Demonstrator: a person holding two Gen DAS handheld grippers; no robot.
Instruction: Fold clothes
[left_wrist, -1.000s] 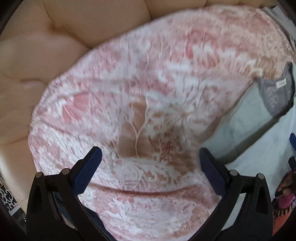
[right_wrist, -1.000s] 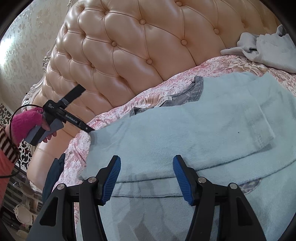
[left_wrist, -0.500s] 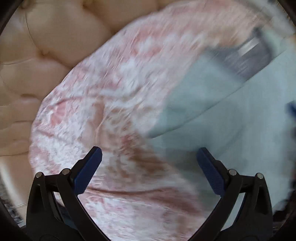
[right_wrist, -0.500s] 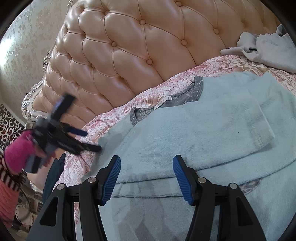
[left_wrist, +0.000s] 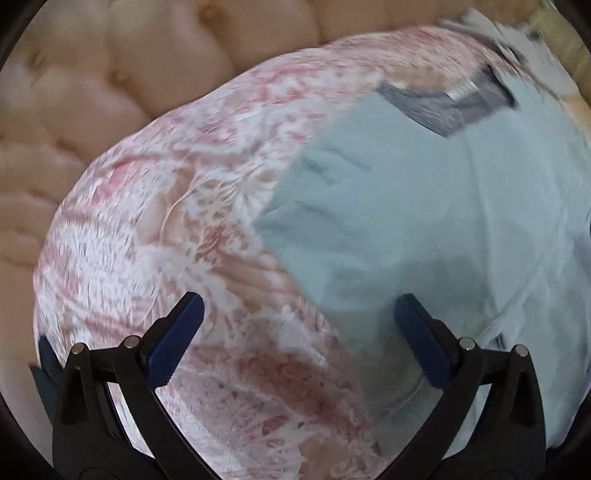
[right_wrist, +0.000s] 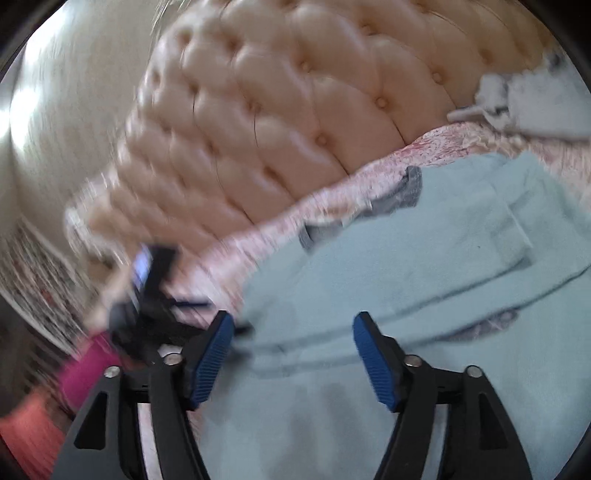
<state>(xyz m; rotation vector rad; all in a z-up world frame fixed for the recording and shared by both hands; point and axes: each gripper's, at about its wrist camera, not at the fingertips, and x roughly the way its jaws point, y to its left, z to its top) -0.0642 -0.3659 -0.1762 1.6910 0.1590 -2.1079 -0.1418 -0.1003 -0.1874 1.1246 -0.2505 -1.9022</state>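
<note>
A light blue garment (left_wrist: 424, 229) with a grey neckband (left_wrist: 443, 103) lies flat on a pink floral bedspread (left_wrist: 177, 192). It also shows in the right wrist view (right_wrist: 388, 266), with one sleeve folded across it. My left gripper (left_wrist: 299, 317) is open and empty, above the garment's left edge; it shows blurred at the left of the right wrist view (right_wrist: 155, 291). My right gripper (right_wrist: 293, 336) is open and empty, above the garment's lower part.
A tufted beige headboard (right_wrist: 295, 122) rises behind the bed. A pale grey pile of clothes (right_wrist: 532, 103) lies at the far right by the headboard. A wallpapered wall (right_wrist: 62, 110) is at the left.
My left gripper has swung right, from over the bare bedspread to the garment's left edge. My right gripper's view has shifted and blurred, moving a little over the garment. Both stay open.
</note>
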